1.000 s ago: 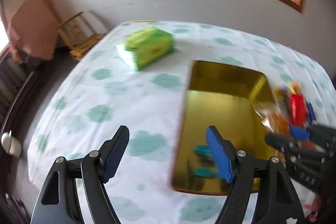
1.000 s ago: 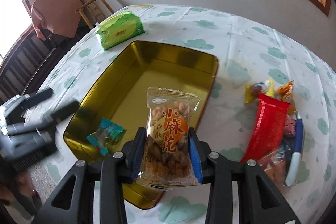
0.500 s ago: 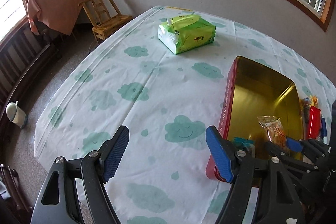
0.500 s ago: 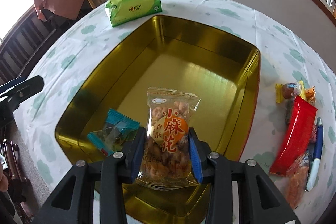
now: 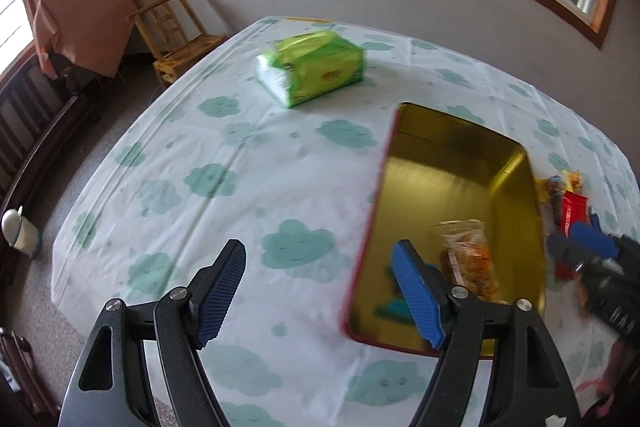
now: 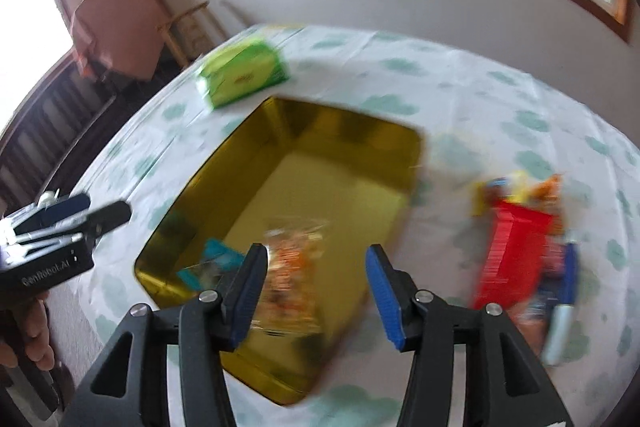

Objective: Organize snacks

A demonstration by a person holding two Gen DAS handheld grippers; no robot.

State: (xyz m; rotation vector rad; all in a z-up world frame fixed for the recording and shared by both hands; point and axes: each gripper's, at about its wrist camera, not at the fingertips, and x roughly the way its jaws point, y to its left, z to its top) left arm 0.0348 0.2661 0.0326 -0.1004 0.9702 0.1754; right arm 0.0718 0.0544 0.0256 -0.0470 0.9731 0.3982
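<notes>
- One gold tin (image 6: 344, 131) is sitting on the table (image 5: 224, 163).
- Two snack packets are lying inside it: one clear packet (image 5: 468, 259) of fried pieces and one teal packet (image 6: 212, 263).
- One green tissue pack (image 5: 316, 67) is resting nearby.
- One red packet (image 6: 512, 251) is lying among a blurred snack pile; its count is not showing clearly.
- One wooden chair (image 5: 176, 31) is standing behind.
</notes>
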